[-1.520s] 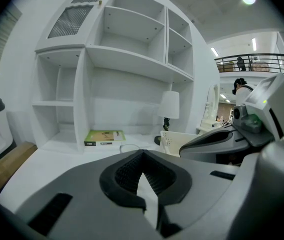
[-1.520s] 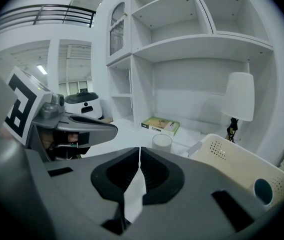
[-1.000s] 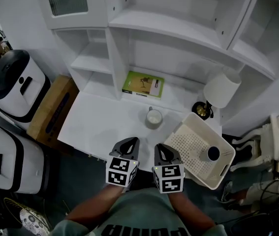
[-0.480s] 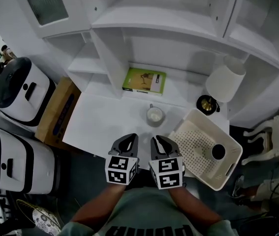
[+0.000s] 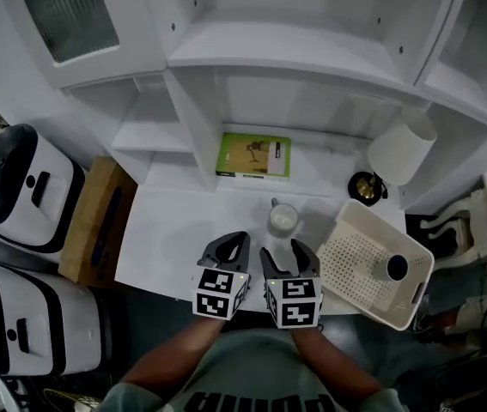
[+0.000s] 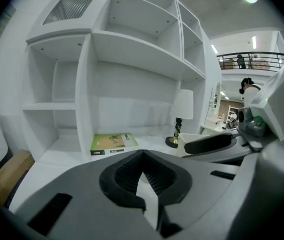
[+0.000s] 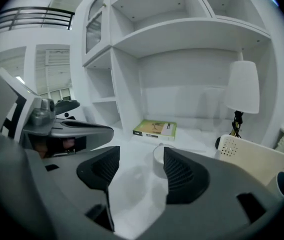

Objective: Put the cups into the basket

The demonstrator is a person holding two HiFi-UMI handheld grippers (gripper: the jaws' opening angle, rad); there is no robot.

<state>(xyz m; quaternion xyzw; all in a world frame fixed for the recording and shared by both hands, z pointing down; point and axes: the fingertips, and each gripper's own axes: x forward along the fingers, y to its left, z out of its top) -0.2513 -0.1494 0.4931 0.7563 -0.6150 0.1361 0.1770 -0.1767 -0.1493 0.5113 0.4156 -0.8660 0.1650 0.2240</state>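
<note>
Cup waited on the desk (image 5: 183,221)
The white cup (image 5: 283,220) stood beside the basket (image 5: 346,264); likely light, hard and slippery, so best pinched at its rim. The right gripper (image 5: 288,260) had just been opening, empty; the left gripper (image 5: 226,251) was closed, empty.

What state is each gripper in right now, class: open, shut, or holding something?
Left gripper: shut, holding nothing.
Right gripper: open, its jaws have just been opening, with nothing between them; the white cup stands ahead, untouched.
</note>
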